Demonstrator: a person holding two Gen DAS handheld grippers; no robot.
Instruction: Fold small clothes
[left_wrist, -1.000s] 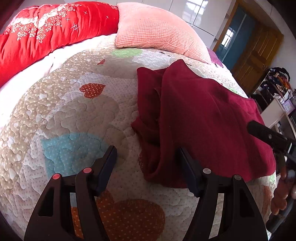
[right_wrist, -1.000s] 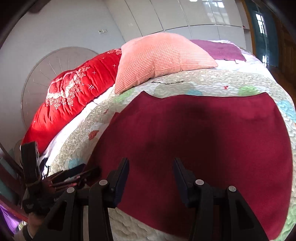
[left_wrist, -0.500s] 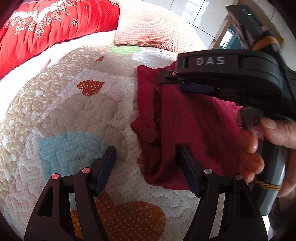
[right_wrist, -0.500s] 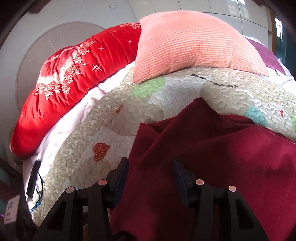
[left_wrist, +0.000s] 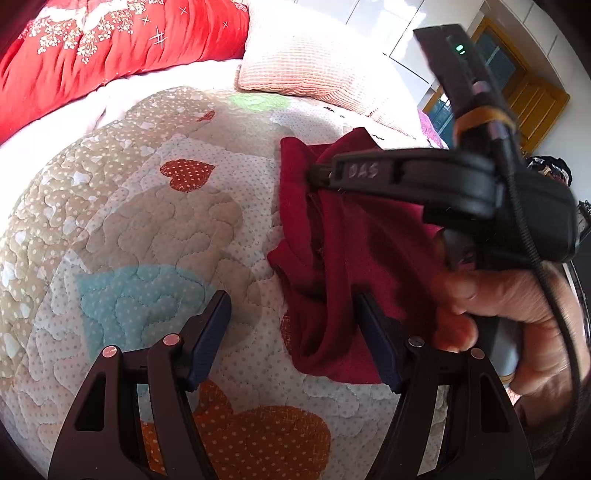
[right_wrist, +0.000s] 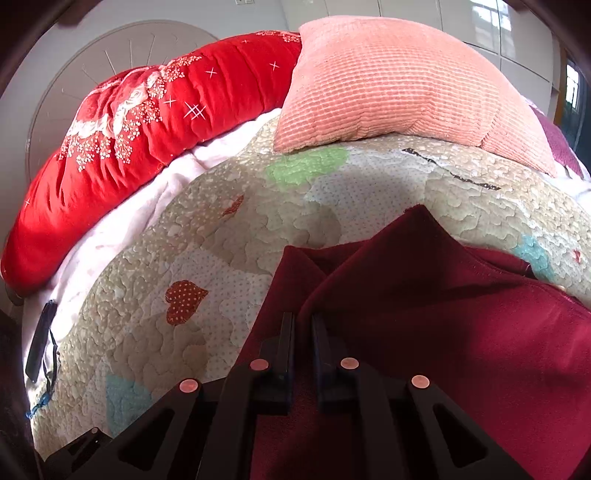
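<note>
A dark red garment (left_wrist: 343, 266) lies on the patchwork quilt (left_wrist: 147, 229), its left edge bunched and folded. My left gripper (left_wrist: 293, 317) is open, low over the quilt, with its right finger at the garment's near-left corner. My right gripper (right_wrist: 303, 328) is shut on a raised fold of the garment (right_wrist: 424, 295) near its left edge. In the left wrist view the right gripper's tip (left_wrist: 317, 173) pinches the cloth at the garment's far-left part, held by a hand (left_wrist: 509, 317).
A red embroidered duvet (right_wrist: 140, 122) and a pink ribbed pillow (right_wrist: 399, 81) lie at the head of the bed. A dark strap-like object (right_wrist: 40, 339) lies at the bed's left edge. A wooden door (left_wrist: 535, 103) stands far right.
My right gripper moved left across the garment to its left edge and closed on a fold. My left gripper stayed open in place.
</note>
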